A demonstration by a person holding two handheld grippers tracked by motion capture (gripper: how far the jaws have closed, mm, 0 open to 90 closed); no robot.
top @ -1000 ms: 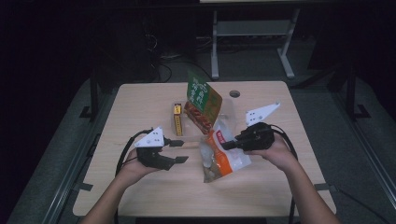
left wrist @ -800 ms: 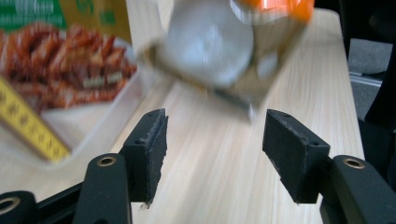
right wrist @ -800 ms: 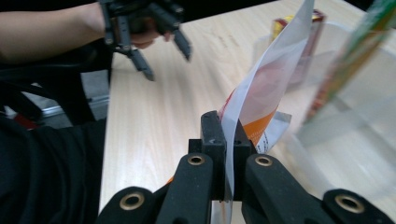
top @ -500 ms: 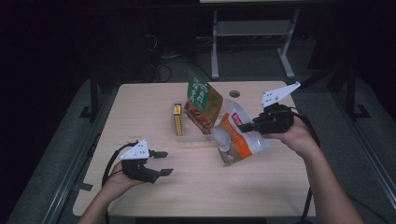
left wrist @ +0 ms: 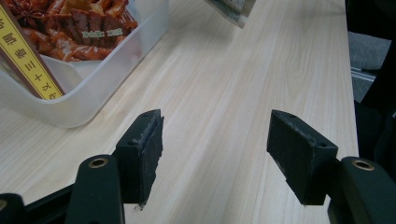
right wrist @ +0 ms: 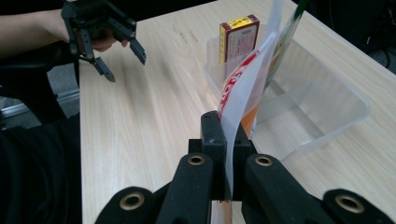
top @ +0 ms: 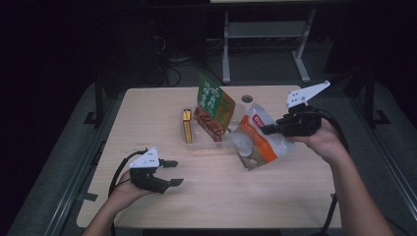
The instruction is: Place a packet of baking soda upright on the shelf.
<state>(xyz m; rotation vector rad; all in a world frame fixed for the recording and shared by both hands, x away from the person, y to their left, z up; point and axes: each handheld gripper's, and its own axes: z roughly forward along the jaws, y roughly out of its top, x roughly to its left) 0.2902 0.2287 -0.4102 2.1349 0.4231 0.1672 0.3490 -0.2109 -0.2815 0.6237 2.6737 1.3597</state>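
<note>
Near the table's [top: 147, 105] front-left corner, the left gripper [top: 173, 172] hovers with jaws apart, nothing between them. Farther in, toward the right edge, the right gripper [right wrist: 225, 135] is clamped on the snack bag's [top: 258, 141] edge, holding it off the wood beside the clear bin [right wrist: 327, 112]. This looks like the loading step. The bag's long axis slants, bottom toward the front edge; next it likely needs uprighting over the bin's free space.
</note>
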